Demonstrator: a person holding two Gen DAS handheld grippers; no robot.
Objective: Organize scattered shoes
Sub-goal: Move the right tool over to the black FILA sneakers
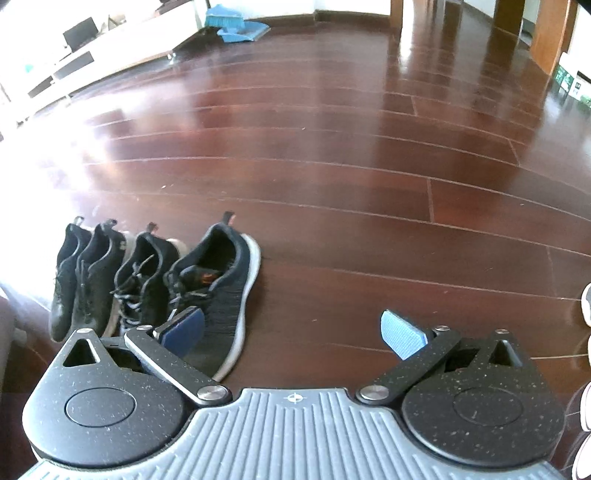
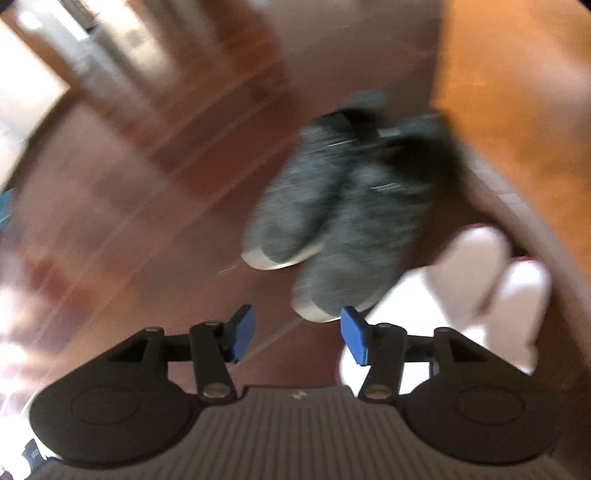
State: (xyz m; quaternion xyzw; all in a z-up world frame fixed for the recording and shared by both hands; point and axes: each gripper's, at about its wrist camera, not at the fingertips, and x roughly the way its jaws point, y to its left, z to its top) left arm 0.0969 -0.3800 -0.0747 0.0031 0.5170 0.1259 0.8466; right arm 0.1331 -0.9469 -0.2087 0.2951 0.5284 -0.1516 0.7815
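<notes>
Several dark shoes stand in a row on the wooden floor at lower left of the left wrist view. The rightmost is a black knit sneaker with a white sole (image 1: 225, 291); beside it a black laced shoe (image 1: 144, 280) and two more black shoes (image 1: 79, 273). My left gripper (image 1: 295, 332) is open and holds nothing, its left pad over the knit sneaker's toe. The right wrist view is blurred: two grey sneakers (image 2: 332, 206) lie side by side ahead of my open, empty right gripper (image 2: 297, 334). Two white shoes (image 2: 491, 280) lie to the right.
Dark red wood floor (image 1: 332, 166) stretches ahead. A low white cabinet (image 1: 92, 48) and a blue dustpan with brush (image 1: 236, 26) sit far back left. Wooden door frames (image 1: 550, 33) stand at back right. An orange wooden panel (image 2: 517, 92) rises at right. White shoe edges (image 1: 586, 306) show at the right border.
</notes>
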